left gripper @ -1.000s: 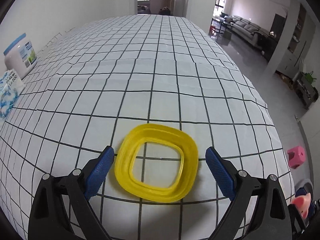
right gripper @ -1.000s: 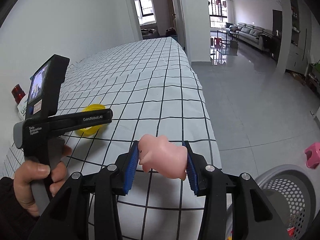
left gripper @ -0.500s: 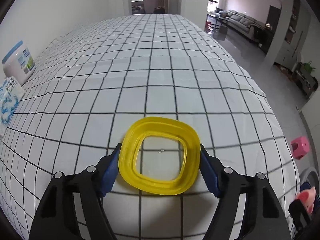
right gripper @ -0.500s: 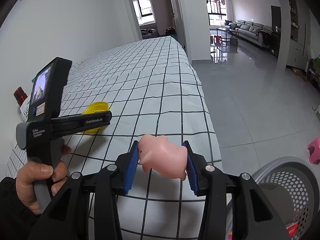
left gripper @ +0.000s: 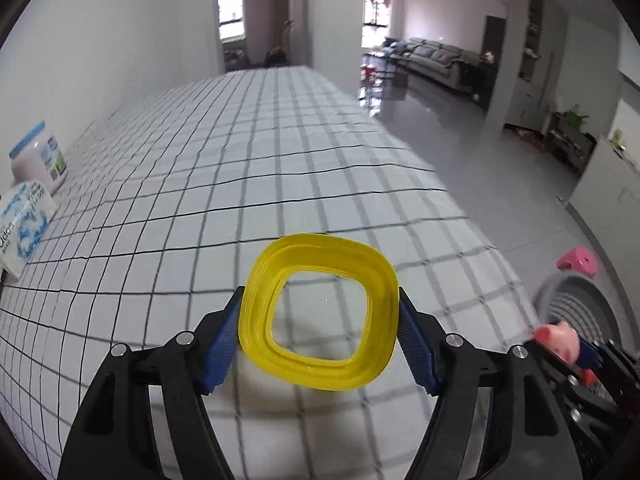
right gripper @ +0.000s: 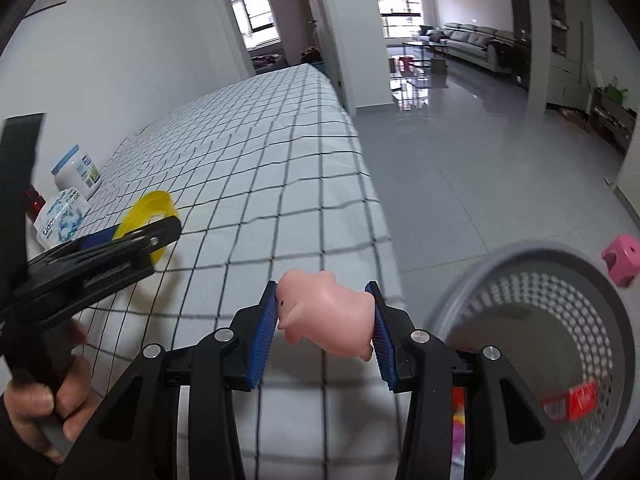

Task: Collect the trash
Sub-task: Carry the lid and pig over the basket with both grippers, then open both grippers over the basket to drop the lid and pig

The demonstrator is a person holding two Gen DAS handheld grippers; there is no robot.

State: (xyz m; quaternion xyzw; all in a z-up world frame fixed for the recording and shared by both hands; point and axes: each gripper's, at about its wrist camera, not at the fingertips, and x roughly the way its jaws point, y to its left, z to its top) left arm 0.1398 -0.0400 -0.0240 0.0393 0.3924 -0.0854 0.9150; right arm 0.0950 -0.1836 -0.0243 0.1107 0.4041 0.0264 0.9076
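My left gripper [left gripper: 320,334] is shut on a yellow square plastic ring [left gripper: 320,314], lifted above the checked tablecloth [left gripper: 248,152]. In the right wrist view the same yellow ring [right gripper: 154,210] shows in the left gripper at the left, with a hand [right gripper: 52,404] on its handle. A pink toy pig [right gripper: 326,312] is pinched between the blue pads of my right gripper [right gripper: 325,330], at the table's right edge beside a grey perforated basket [right gripper: 532,344]. The pink pig [left gripper: 558,340] also shows at the lower right of the left wrist view, in front of the basket [left gripper: 572,300].
A white jar with a blue lid [left gripper: 38,158] and a blue-and-white tissue pack [left gripper: 22,224] stand at the table's left edge by the wall. A red packet [right gripper: 572,402] lies inside the basket. A pink stool [right gripper: 622,258] stands on the grey floor.
The left gripper closed on the yellow ring, lifted it off the cloth and carried it right. The right gripper with the pig moved toward the basket, which now shows more.
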